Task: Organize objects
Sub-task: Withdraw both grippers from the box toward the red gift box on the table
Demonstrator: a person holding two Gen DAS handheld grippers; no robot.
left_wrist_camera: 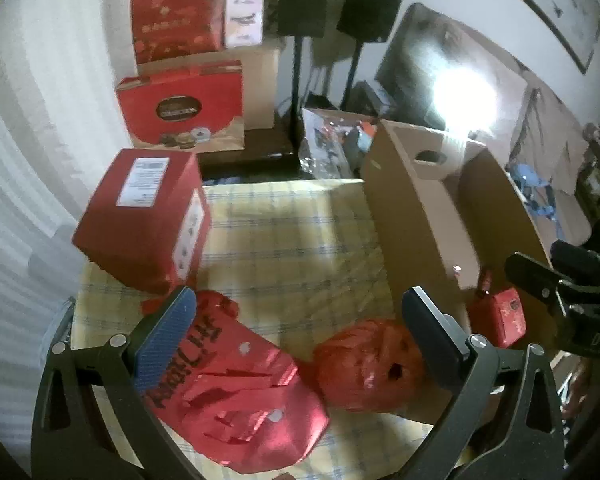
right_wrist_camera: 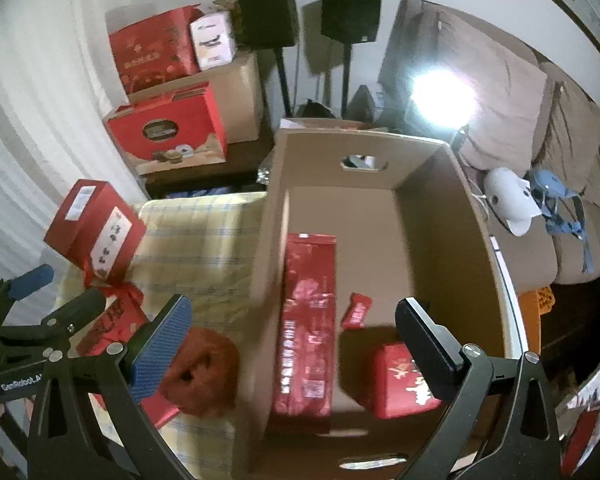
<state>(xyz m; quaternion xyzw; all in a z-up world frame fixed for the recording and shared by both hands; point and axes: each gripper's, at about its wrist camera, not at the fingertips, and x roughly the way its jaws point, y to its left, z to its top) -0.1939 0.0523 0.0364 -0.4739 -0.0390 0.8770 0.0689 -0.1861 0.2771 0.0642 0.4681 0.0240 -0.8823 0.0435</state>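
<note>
Our left gripper has its jaws wide and empty, hanging over the red bag and the orange bundle, which lie touching on the checked cloth. Our right gripper is also spread wide, nothing between the pads, and sits above the near end of the carton. In the carton we see a long red box along the left wall, a small red packet just beside it, and a red square box near the front right. A red cube box stands tilted at the cloth's left edge, well apart from the carton. Beyond that we see stacked red gift boxes, two speakers on stands, and a sofa to the right
</note>
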